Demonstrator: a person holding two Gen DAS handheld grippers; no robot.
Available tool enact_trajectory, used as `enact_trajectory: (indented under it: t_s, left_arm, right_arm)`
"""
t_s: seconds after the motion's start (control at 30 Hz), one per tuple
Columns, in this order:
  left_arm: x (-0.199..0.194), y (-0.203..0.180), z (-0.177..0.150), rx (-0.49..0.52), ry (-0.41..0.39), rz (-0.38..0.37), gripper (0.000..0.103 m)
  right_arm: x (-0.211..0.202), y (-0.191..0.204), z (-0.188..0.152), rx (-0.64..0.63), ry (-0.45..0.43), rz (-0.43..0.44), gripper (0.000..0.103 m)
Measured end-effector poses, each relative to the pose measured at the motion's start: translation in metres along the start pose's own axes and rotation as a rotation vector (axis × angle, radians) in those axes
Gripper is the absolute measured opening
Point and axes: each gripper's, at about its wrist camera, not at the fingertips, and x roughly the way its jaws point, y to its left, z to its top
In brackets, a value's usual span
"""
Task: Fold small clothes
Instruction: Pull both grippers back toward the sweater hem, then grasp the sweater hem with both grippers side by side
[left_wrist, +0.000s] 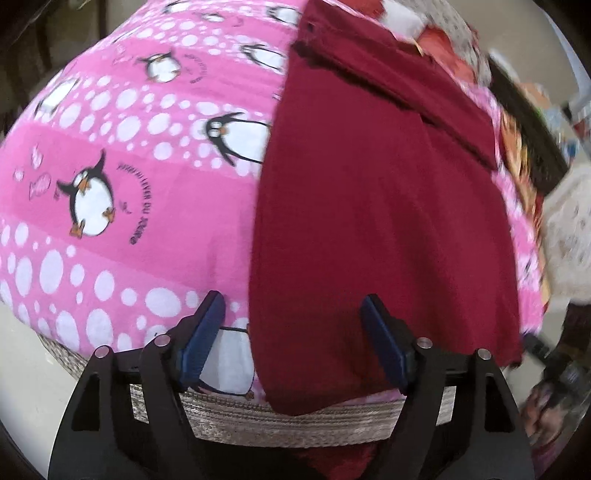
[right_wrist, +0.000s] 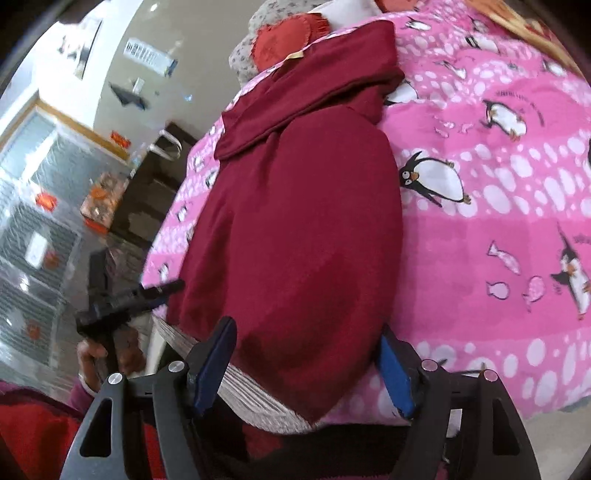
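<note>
A dark red garment (left_wrist: 369, 206) lies in a long folded strip on a pink penguin blanket (left_wrist: 129, 177). Its near end hangs over the bed's woven edge (left_wrist: 258, 417). My left gripper (left_wrist: 293, 299) is open above that end, with the garment's left border between its blue pads and neither pad pressing. In the right wrist view the same garment (right_wrist: 295, 221) runs away from me, a folded flap at its far end. My right gripper (right_wrist: 308, 326) is open and straddles the near end. The left gripper (right_wrist: 147, 291) shows there at the garment's left side, held by a hand (right_wrist: 107, 354).
Pillows and red cloth (right_wrist: 280, 40) are piled at the bed's far end. A dark cabinet (right_wrist: 147, 192) and an orange box (right_wrist: 103, 199) stand on the floor beside the bed. The pink blanket (right_wrist: 498, 221) stretches wide to the garment's right.
</note>
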Motion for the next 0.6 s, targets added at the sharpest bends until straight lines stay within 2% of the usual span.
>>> enact_trajectory:
  t_s: [0.07,0.17,0.23,0.27,0.3,0.37,0.4,0.43,0.5,0.6]
  left_arm:
    - [0.003,-0.008,0.001,0.044,0.018,0.009,0.078]
    - [0.007,-0.011,0.002,0.047,0.009,0.003,0.084]
    - [0.009,-0.014,0.004,0.061,0.008,0.006,0.084]
    - [0.009,-0.016,0.005,0.076,0.006,0.006,0.069]
    - [0.007,-0.016,0.005,0.084,-0.001,0.009,0.046]
    - [0.007,-0.012,0.006,0.081,0.006,-0.029,0.021]
    - [0.008,-0.009,0.008,0.067,0.012,-0.053,0.014]
    - [0.007,-0.005,0.009,0.049,0.017,-0.07,0.011]
    - [0.002,-0.003,0.012,0.053,0.018,-0.091,0.009]
    - [-0.025,-0.001,0.011,0.107,-0.045,-0.107,0.008]
  right_arm:
    - [0.0,-0.004,0.0,0.029,-0.005,0.036,0.072]
    - [0.001,-0.005,-0.002,0.028,-0.012,0.054,0.072]
    - [0.005,-0.006,-0.003,0.035,-0.025,0.074,0.065]
    - [0.007,-0.005,-0.002,0.034,-0.026,0.072,0.053]
    - [0.01,-0.005,-0.002,0.035,-0.023,0.073,0.044]
    - [0.013,-0.005,-0.004,0.029,-0.016,0.09,0.032]
    - [0.015,-0.003,-0.005,0.014,-0.011,0.094,0.028]
    - [0.015,0.0,-0.005,-0.01,-0.009,0.083,0.026]
    - [0.015,0.004,-0.003,-0.021,-0.007,0.089,0.016]
    - [0.004,0.02,-0.001,-0.051,-0.016,0.122,0.012]
